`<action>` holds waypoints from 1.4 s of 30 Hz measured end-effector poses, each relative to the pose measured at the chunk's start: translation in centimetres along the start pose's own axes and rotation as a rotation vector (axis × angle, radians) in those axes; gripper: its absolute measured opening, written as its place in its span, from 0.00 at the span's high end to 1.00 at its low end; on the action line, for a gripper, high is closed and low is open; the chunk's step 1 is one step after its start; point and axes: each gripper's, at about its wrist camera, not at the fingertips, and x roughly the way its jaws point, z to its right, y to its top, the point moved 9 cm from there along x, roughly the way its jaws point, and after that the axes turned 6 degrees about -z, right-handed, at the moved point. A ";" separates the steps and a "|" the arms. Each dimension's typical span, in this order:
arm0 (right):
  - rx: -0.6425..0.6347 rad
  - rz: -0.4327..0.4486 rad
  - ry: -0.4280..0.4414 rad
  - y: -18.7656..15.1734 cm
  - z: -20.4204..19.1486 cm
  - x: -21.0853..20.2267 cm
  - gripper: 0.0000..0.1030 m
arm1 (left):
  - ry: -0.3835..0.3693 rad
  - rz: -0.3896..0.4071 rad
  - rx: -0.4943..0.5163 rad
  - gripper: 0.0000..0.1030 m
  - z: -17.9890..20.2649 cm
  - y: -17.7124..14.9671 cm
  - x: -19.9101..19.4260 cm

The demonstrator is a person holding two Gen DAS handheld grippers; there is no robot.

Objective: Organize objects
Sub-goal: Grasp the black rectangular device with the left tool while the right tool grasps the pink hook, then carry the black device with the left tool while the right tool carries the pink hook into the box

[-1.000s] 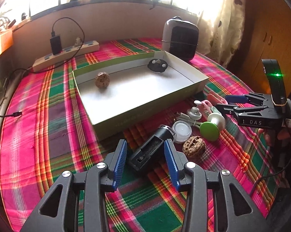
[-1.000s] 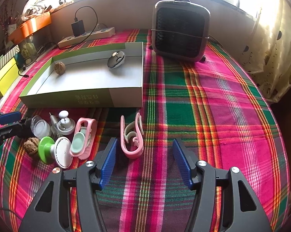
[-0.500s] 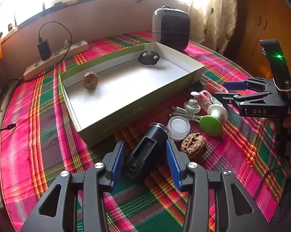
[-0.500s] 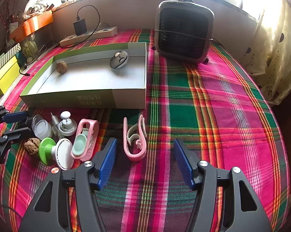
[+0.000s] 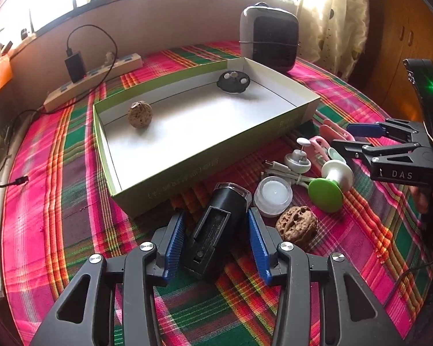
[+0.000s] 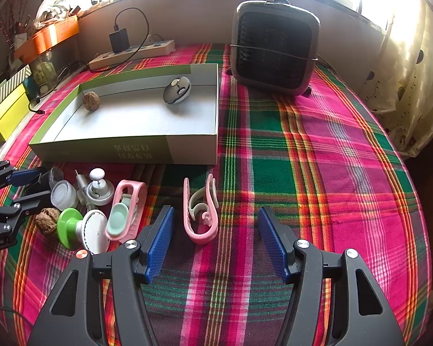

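Black and boxy at one end, round and clear-capped at the other, the small black device (image 5: 216, 227) lies on the plaid cloth (image 5: 58, 201) low in the left wrist view, just in front of the green-sided tray (image 5: 210, 161). The left gripper (image 5: 215, 243) straddles it, blue pads on either flank; the jaws stand apart, with a sliver of gap on each side, so nothing is clamped yet. It looks like hard plastic: stiff, fairly light, probably smooth enough to slip if pinched near the rounded cap. The flat sides of the squared body look the safer hold, taken about midway.

Just right of it sit a white round pot (image 5: 273, 193) and a walnut (image 5: 297, 226), close enough that the right pad could nudge them. Beyond lie a green-and-white knob (image 5: 330, 184), a metal-based plunger piece (image 5: 298, 160) and pink clips.

Inside the tray rest another walnut (image 5: 140, 114) at left and a dark round gadget (image 5: 233, 80) toward the far corner, well apart.

In the right wrist view the right gripper (image 6: 215, 243) hangs with jaws wide apart, a pink clip (image 6: 200, 210) lying between and just ahead of its pads, untouched.
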 end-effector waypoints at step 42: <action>-0.051 0.019 0.005 0.0 -1.0 -0.3 0.78 | 0.021 0.020 -0.105 0.76 -1.1 -0.7 -0.6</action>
